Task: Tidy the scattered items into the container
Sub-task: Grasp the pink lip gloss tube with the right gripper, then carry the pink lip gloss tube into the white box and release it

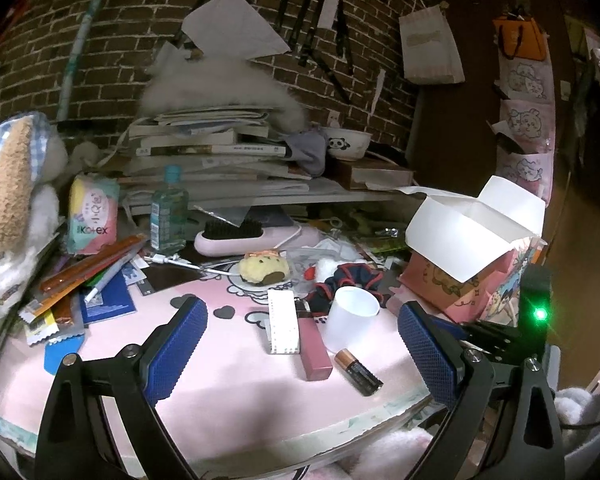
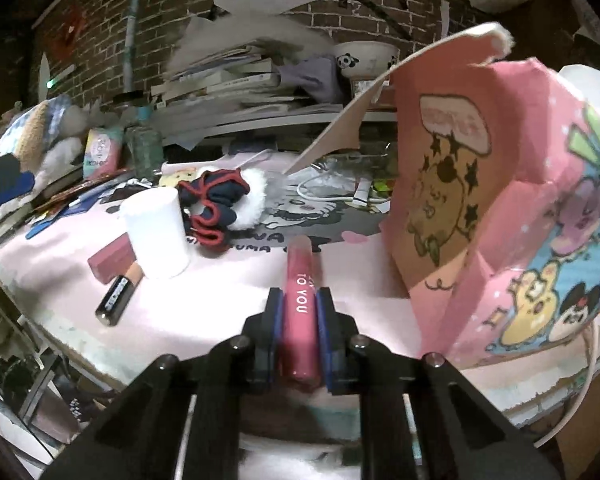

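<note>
My right gripper (image 2: 299,300) is shut on a pink tube (image 2: 298,276) printed "TO YOU", which lies along the fingers and pokes out ahead over the pink mat. The pink cartoon box (image 2: 480,200) stands open just to its right. In the left wrist view my left gripper (image 1: 302,340) hangs open above the mat, nothing between its blue pads. Between and ahead of them lie a battery (image 1: 358,372), a mauve lipstick box (image 1: 310,348), a white strip (image 1: 283,322) and a white cup (image 1: 350,318) on its side. The box (image 1: 472,248) is at the right.
A navy and red scrunchie (image 2: 212,212) and a yellow plush (image 1: 264,268) lie further back. Pens and packets (image 1: 84,280) are heaped at the left, with a bottle (image 1: 168,216), a brush (image 1: 232,236) and stacked books (image 1: 208,152) behind. The table edge (image 1: 340,432) runs close below.
</note>
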